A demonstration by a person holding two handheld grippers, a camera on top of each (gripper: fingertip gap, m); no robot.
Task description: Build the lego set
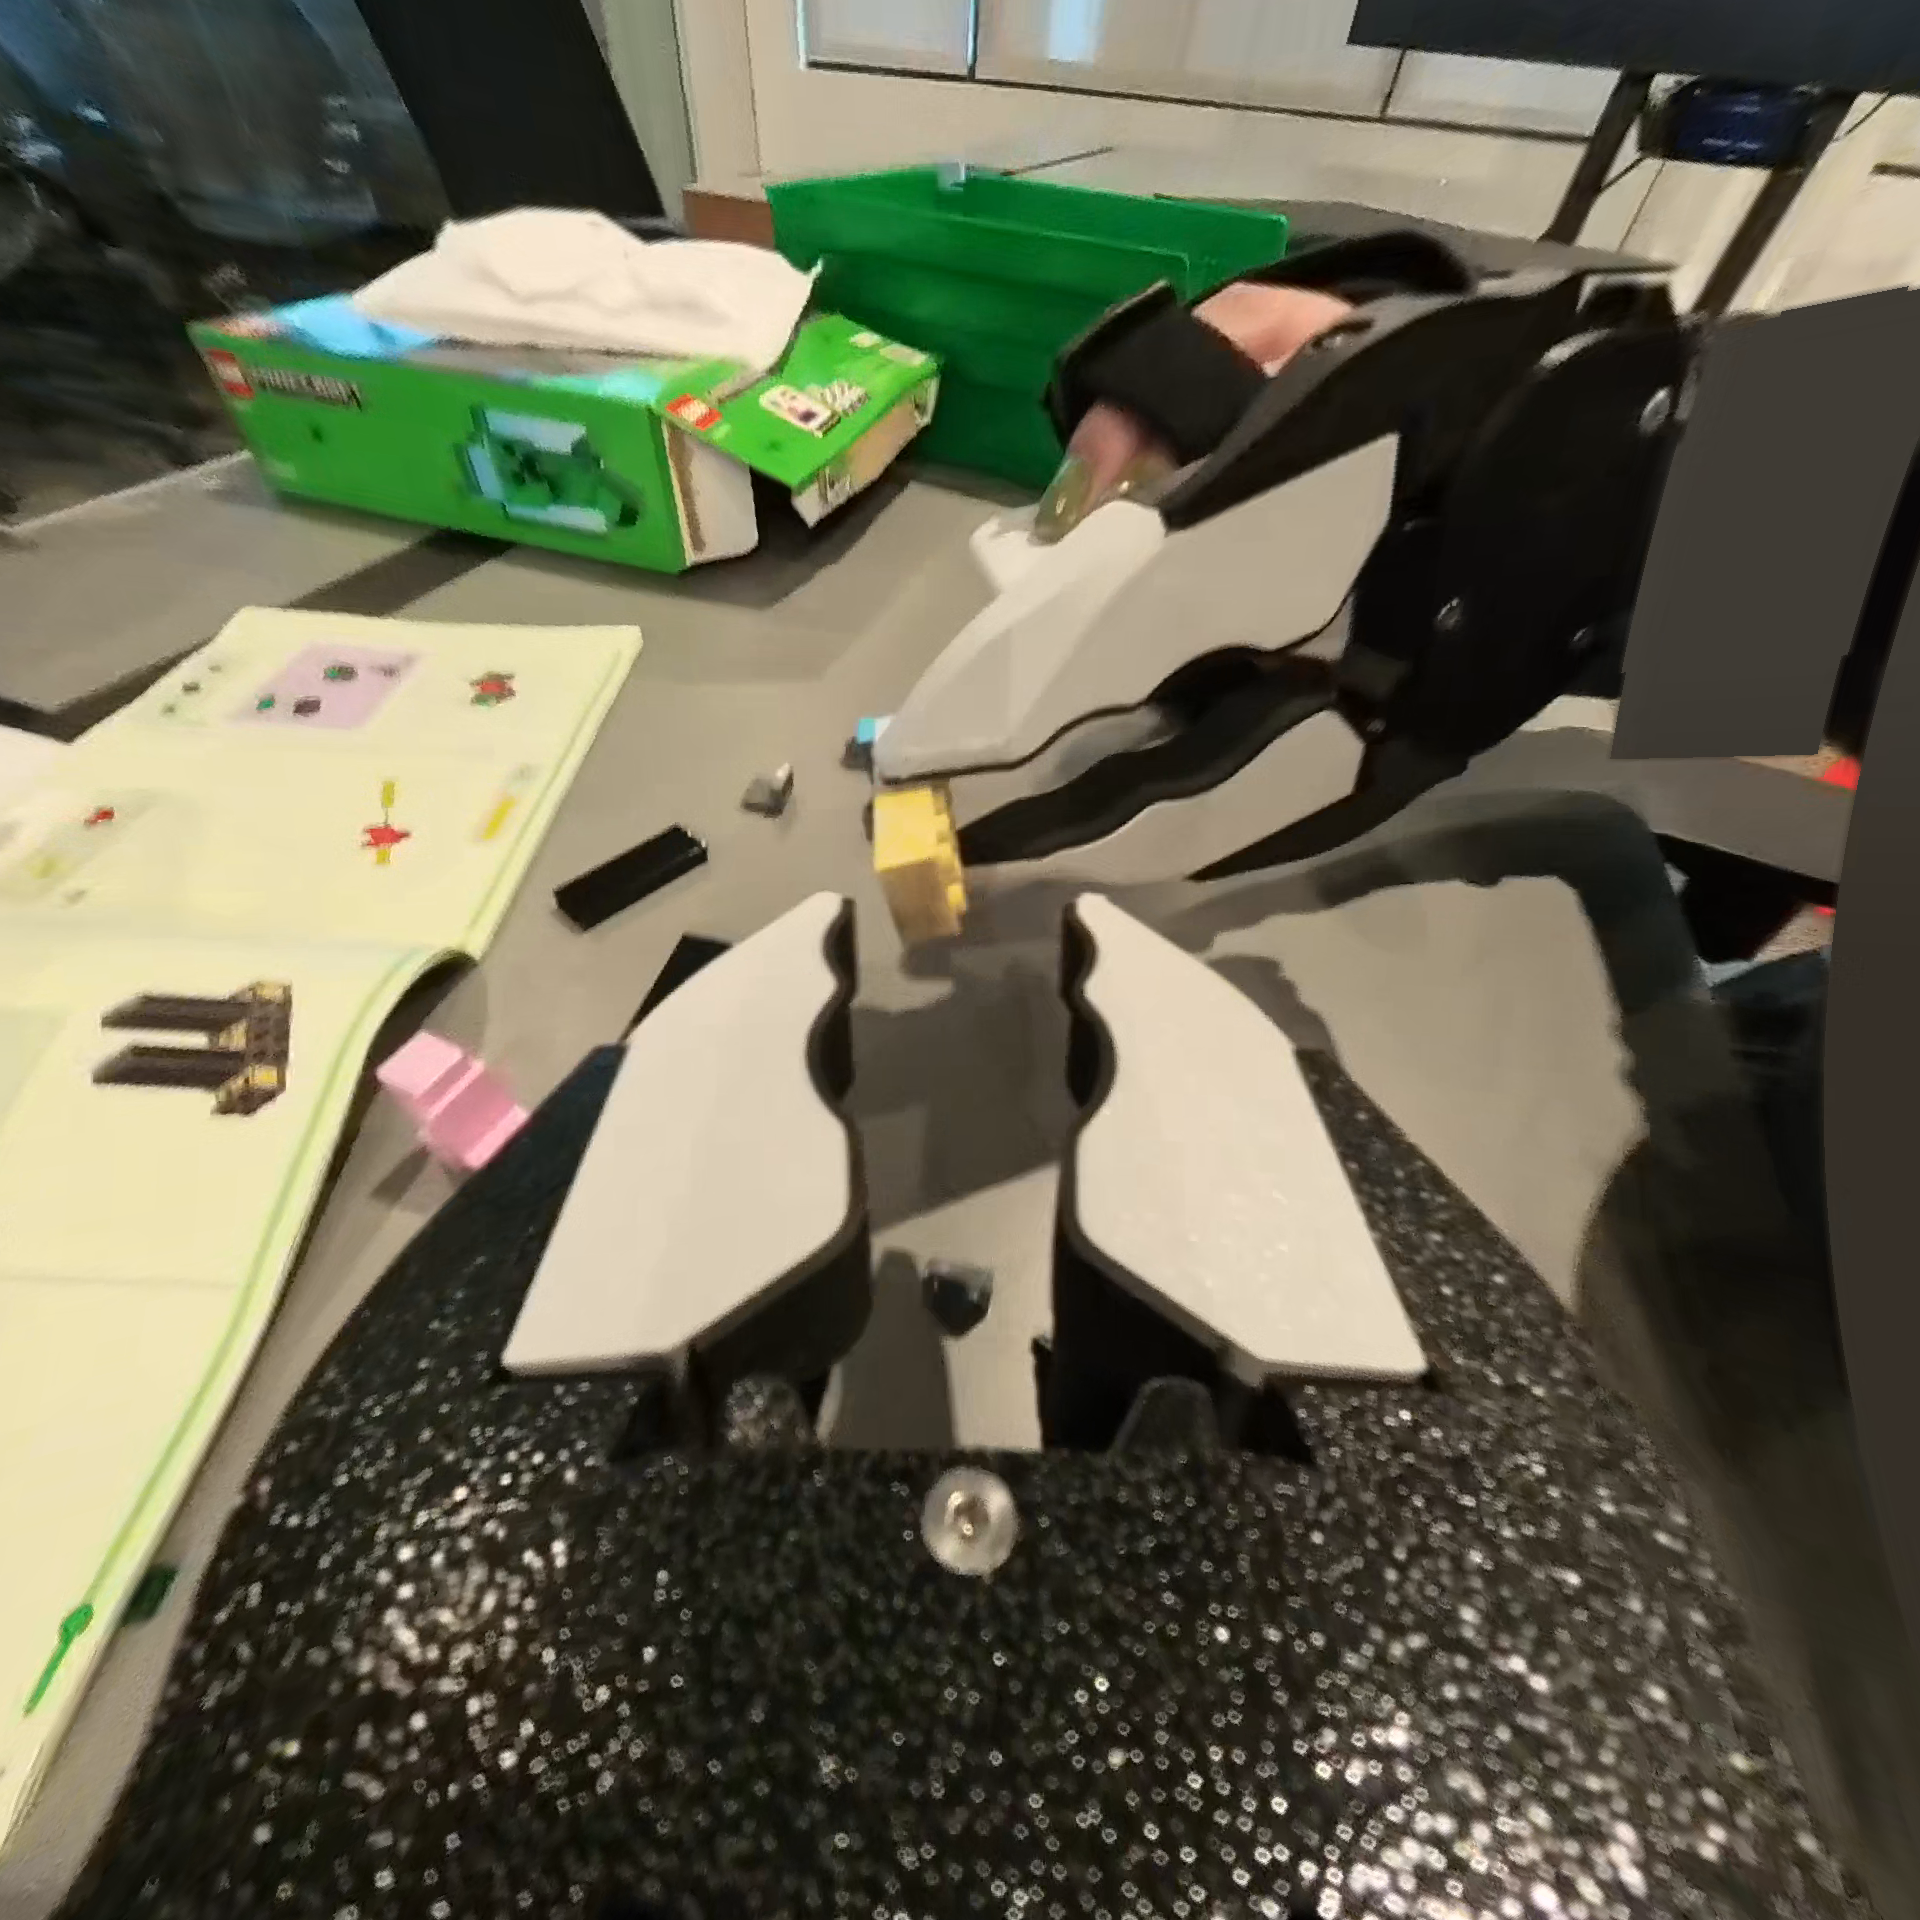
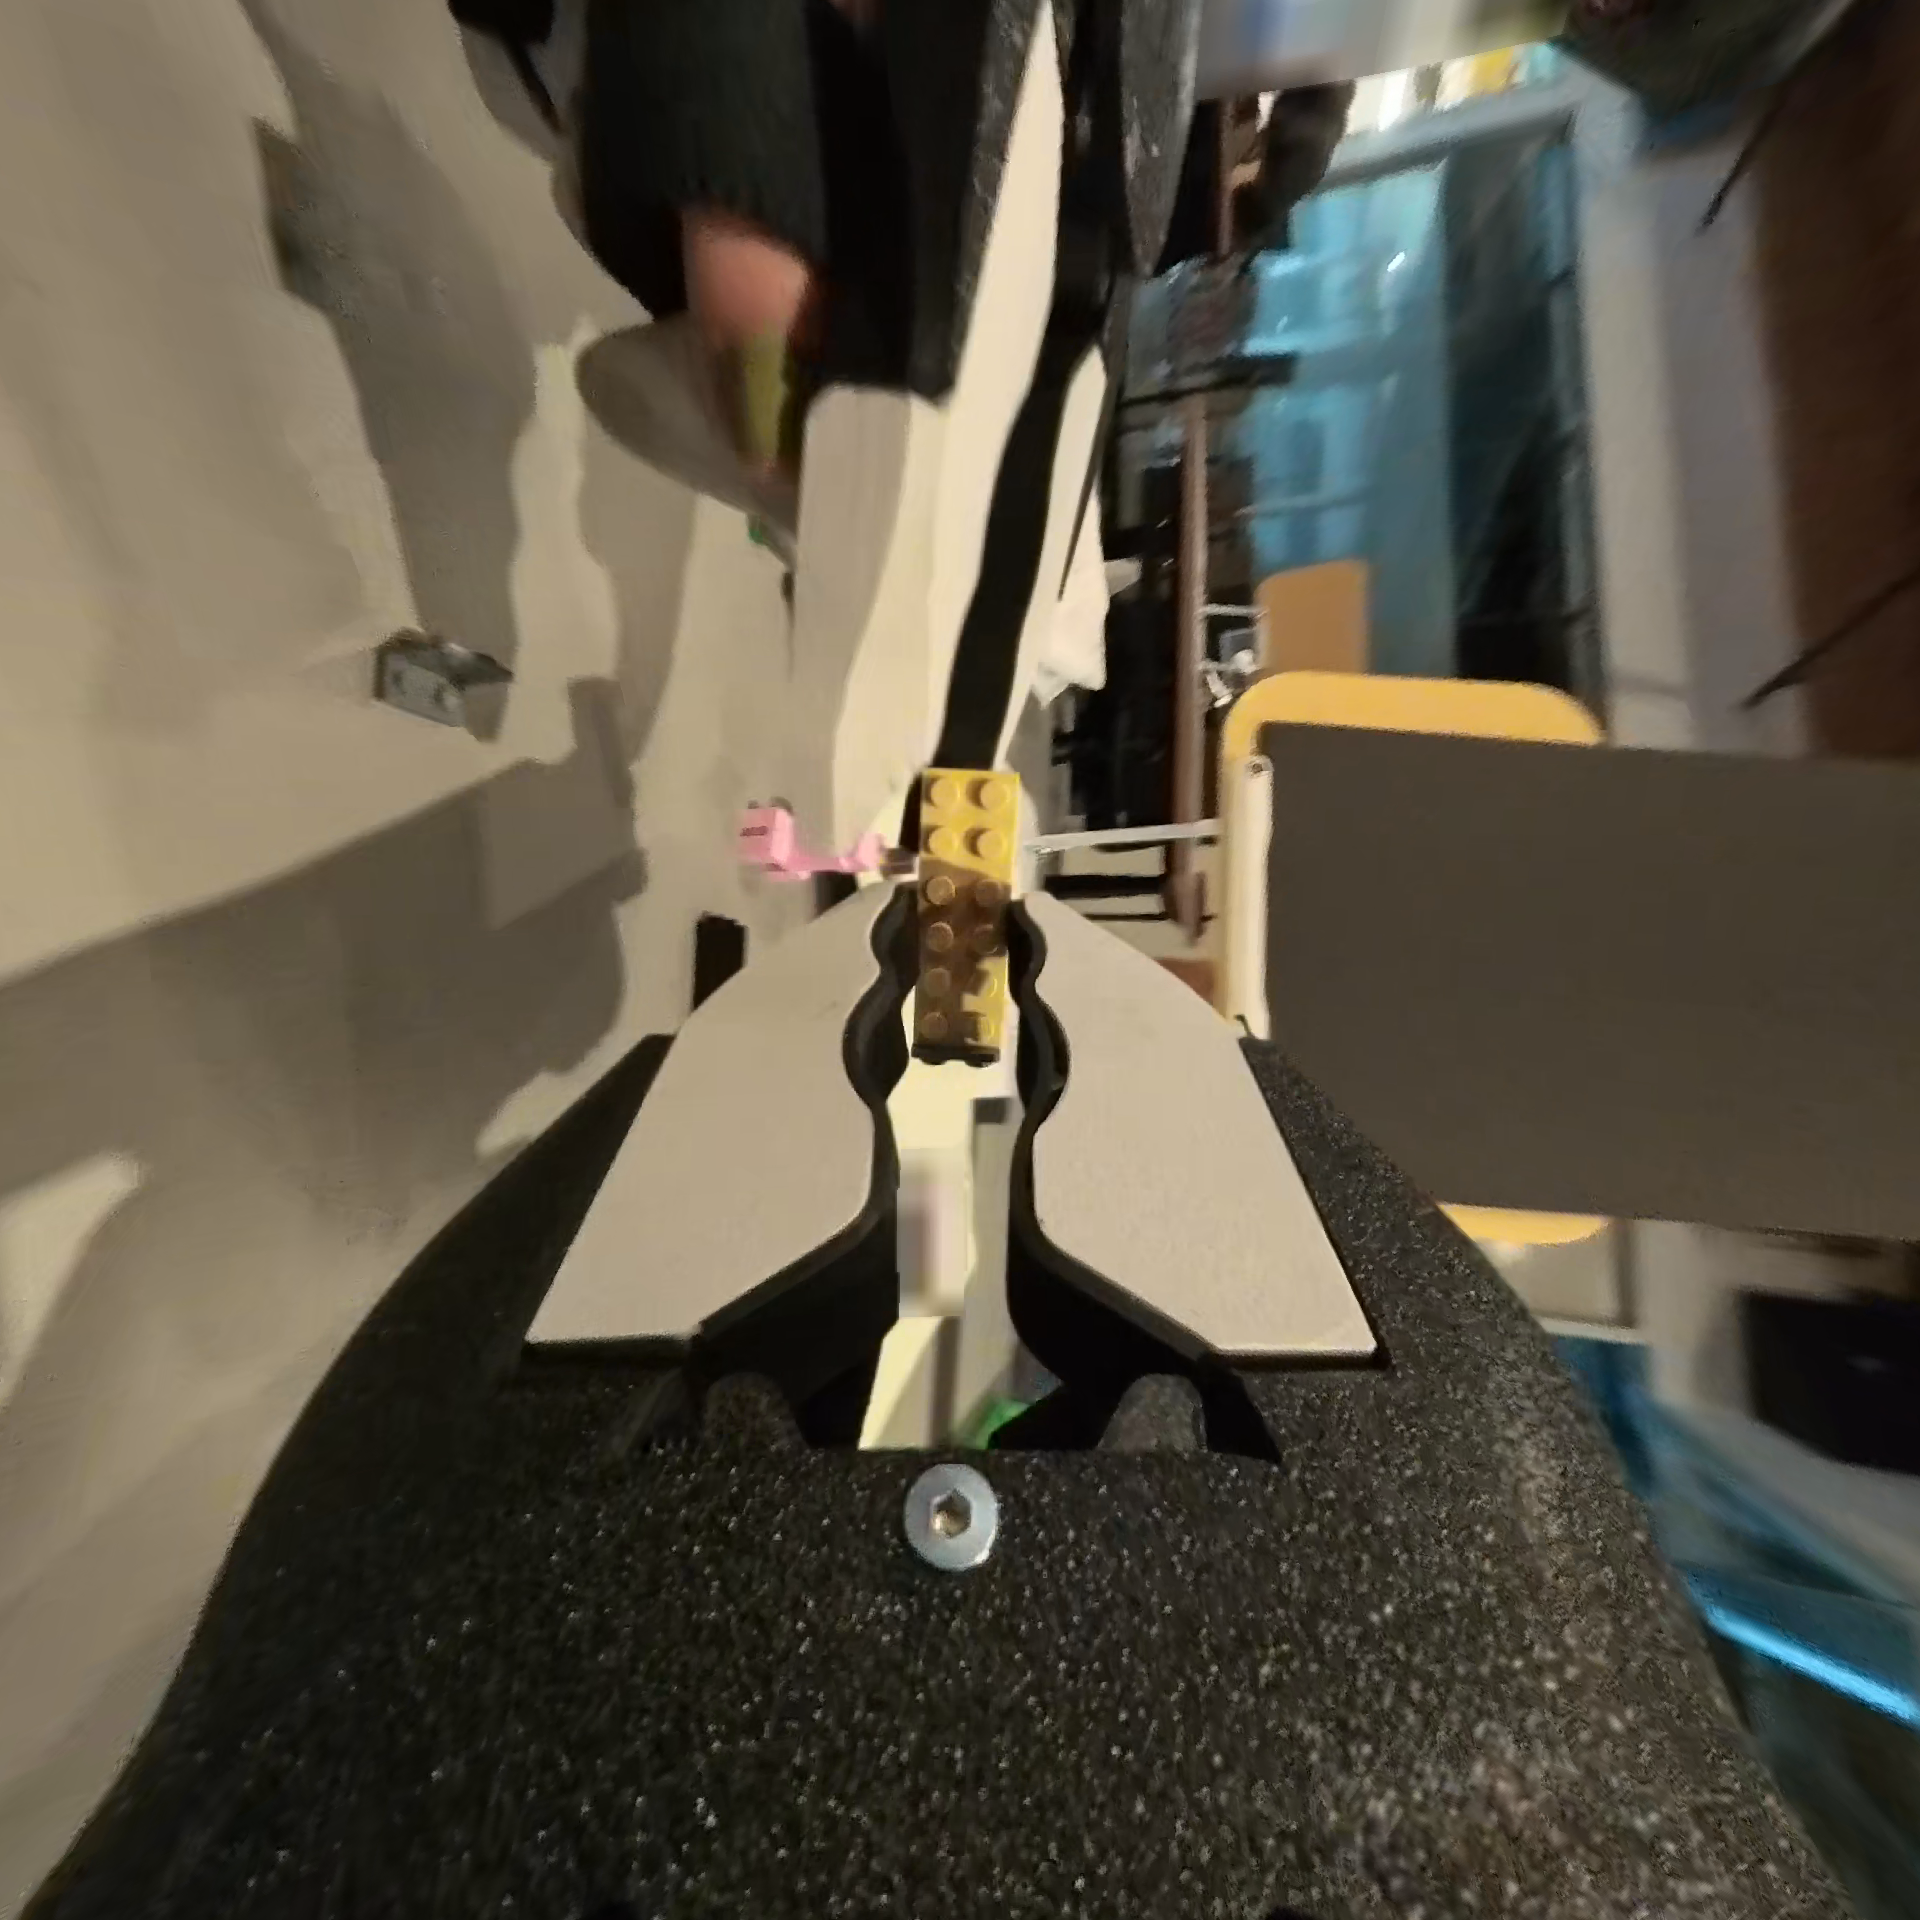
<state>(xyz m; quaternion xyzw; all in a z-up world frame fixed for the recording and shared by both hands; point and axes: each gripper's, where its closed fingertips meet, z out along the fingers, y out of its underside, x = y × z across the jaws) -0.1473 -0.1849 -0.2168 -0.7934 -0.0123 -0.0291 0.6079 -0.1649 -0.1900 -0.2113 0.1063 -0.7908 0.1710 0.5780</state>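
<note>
Care at this step, as I judge it, means keeping the right gripper (image 2: 961, 935) steady while the left gripper (image 1: 956, 935) comes in square to the part. The right gripper's grey fingers are clamped on the tan studded Lego assembly (image 2: 961, 914) of stacked bricks, held clear of the grey tabletop (image 1: 727, 644). In the left wrist view the same tan assembly (image 1: 920, 868) sits just ahead of the left gripper's tips, slightly left of centre, and those fingers stand apart with nothing between them. Seen along the right gripper, the assembly's long axis runs forward in line with the fingers, its far end poking out past the tips and its studded face turned up toward the camera (a darker layer shows at the near end). Loose pieces lie beyond: a long black Lego plate (image 1: 632, 875) to the left, a pink Lego piece (image 1: 452, 1107) nearer, beside the open pale-green instruction booklet (image 1: 312, 831). Closing gently on the free end should avoid twisting it.
</note>
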